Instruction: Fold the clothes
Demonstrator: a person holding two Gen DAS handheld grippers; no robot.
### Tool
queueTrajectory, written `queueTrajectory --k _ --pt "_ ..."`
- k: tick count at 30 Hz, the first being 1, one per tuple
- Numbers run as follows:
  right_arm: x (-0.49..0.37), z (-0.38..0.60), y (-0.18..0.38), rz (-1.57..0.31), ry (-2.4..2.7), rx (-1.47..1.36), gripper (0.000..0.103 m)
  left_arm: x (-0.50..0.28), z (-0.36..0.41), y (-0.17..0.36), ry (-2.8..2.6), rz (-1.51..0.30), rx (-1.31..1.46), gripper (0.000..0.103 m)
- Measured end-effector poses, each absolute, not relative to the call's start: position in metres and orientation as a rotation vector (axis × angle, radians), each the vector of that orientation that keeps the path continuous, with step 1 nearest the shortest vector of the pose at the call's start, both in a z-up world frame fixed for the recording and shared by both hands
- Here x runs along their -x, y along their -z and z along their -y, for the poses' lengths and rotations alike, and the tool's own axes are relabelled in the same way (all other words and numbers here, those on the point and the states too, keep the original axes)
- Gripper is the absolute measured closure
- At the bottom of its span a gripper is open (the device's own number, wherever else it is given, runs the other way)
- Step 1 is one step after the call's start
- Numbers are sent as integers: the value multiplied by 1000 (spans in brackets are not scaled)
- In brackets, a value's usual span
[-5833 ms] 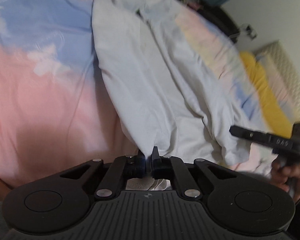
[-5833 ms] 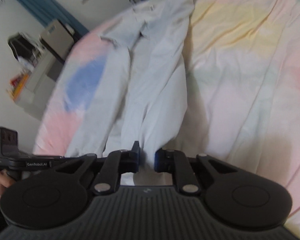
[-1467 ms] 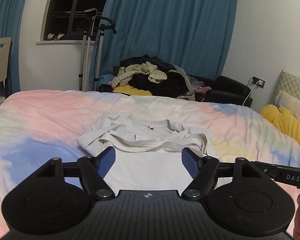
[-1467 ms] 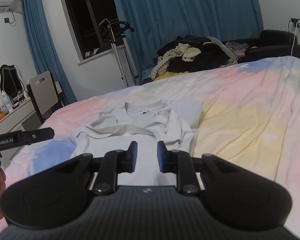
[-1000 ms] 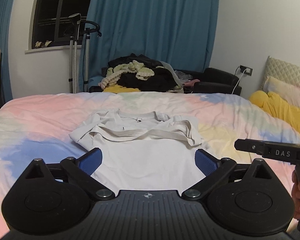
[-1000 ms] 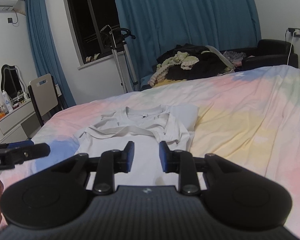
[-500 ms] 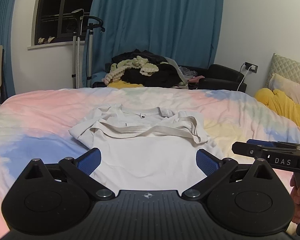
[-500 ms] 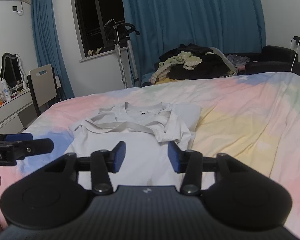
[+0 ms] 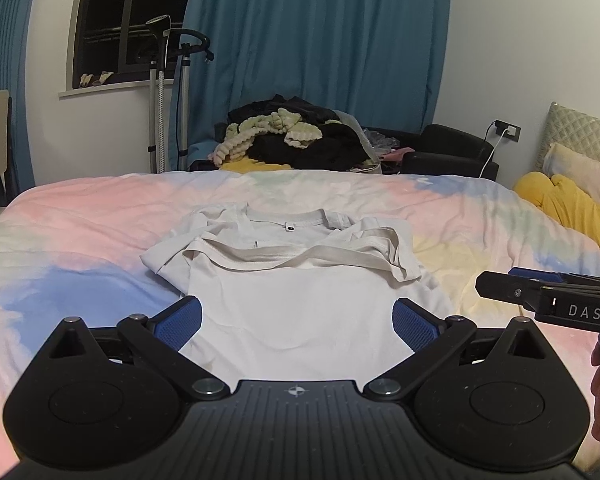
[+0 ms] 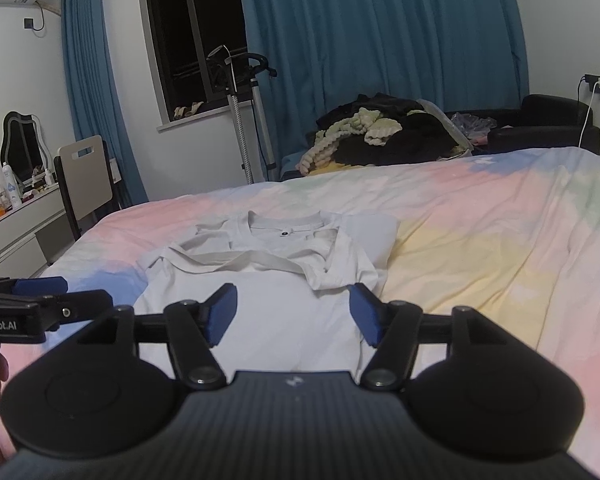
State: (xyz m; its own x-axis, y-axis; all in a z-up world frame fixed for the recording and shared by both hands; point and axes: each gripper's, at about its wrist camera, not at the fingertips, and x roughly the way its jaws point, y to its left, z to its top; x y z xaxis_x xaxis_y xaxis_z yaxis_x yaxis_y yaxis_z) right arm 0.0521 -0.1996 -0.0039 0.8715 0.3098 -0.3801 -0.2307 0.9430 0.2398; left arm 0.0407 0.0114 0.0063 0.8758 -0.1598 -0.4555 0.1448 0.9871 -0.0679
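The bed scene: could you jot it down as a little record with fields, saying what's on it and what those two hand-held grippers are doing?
surface: bed, pastel cover
garment: white T-shirt, flat, sleeves folded in, hem folded up over the chest
left hand-held gripper: open, empty
right hand-held gripper: has just been opening, empty
behind the bed: clothes pile

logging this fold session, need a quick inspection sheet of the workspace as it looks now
surface: bed with pastel sheet, lightly wrinkled
job's things: white t-shirt lying flat, sleeves folded in, bottom part folded up over the chest
clutter: clothes pile beyond the bed; yellow item by the pillows
grippers: left tool open, empty; right tool has just been opening, nothing between its jaws
cables: charger cable from wall socket
surroundings: blue curtains, dark window, garment steamer stand, chair
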Motion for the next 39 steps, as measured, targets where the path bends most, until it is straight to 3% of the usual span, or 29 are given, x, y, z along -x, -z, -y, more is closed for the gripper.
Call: queueTrajectory --k 7,10,17,30,39 --pt "-51 199 5 -421 -277 -183 33 -43 -12 -3 143 -489 30 1" --pt "-51 200 7 -413 -259 -187 16 -42 -13 -3 140 -488 32 1" --pt "-47 200 7 -370 -269 -192 0 -42 -13 -2 125 -482 19 1" --pt "-41 205 10 -440 -281 -280 0 -35 -17 -2 186 -604 116 1" --pt "-41 222 30 -644 -359 -655 0 -40 -58 28 241 -817 563 1"
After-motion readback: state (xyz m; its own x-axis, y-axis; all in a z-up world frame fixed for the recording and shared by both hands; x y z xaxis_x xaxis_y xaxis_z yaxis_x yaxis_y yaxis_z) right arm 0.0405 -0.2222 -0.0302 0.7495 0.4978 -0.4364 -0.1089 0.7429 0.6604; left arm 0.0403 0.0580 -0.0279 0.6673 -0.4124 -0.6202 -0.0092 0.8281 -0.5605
